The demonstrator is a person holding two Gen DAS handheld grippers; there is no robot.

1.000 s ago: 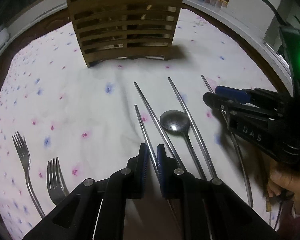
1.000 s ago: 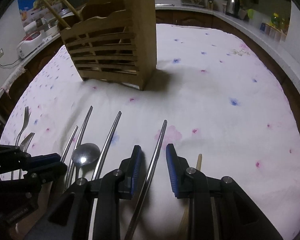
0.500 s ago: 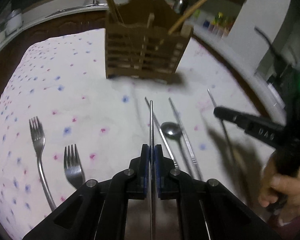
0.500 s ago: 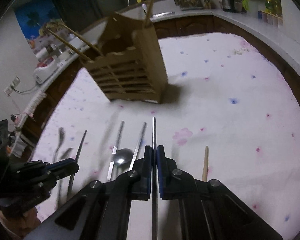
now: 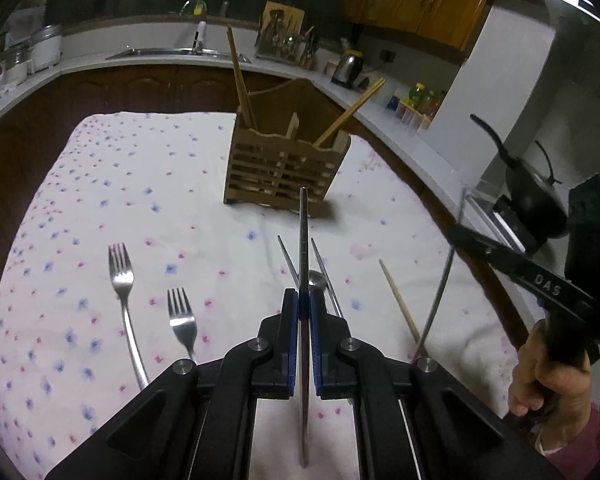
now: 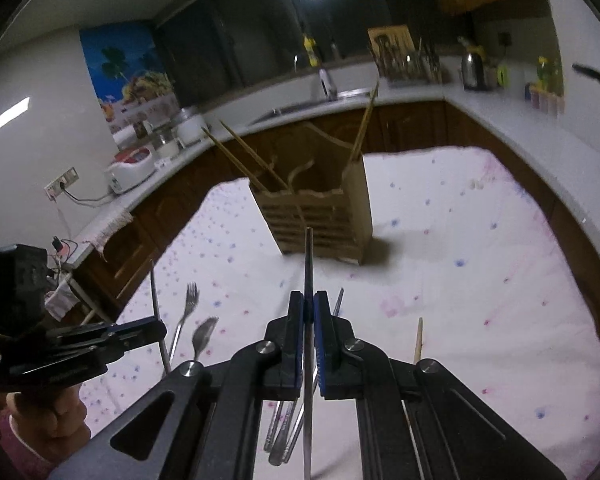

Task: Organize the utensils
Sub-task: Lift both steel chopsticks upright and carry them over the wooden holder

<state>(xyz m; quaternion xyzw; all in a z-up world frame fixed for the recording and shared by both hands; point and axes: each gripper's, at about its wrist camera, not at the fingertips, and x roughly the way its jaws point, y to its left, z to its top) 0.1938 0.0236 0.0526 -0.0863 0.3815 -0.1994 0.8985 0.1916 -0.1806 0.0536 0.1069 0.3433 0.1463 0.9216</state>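
Two metal chopsticks aloft above a floral tablecloth [image 5: 148,184]: one [image 5: 303,240] pinched between the blue pads of the left gripper [image 5: 304,308], the other [image 6: 309,272] clamped the same way in the right gripper [image 6: 308,312], each running forward between pressed-together fingers toward a slatted wooden utensil caddy [image 5: 284,168]. Upright at the far middle of the cloth, that caddy, with wooden chopsticks [image 5: 240,80] leaning out of its compartments. Flat on the cloth in the left wrist view: two forks [image 5: 120,276] side by side at the left, pointed away from the camera; two more metal chopsticks [image 5: 288,256] and a spoon [image 5: 318,278] just behind the left gripper's tips; a single wooden chopstick [image 5: 400,304] farther right. At the right edge of the same view, the right gripper from the side, in a bare hand [image 5: 552,376], its chopstick tilted steeply. Behind, a dark wood kitchen counter [image 5: 140,80] with a kettle [image 5: 350,66] and rice cooker [image 6: 130,170].
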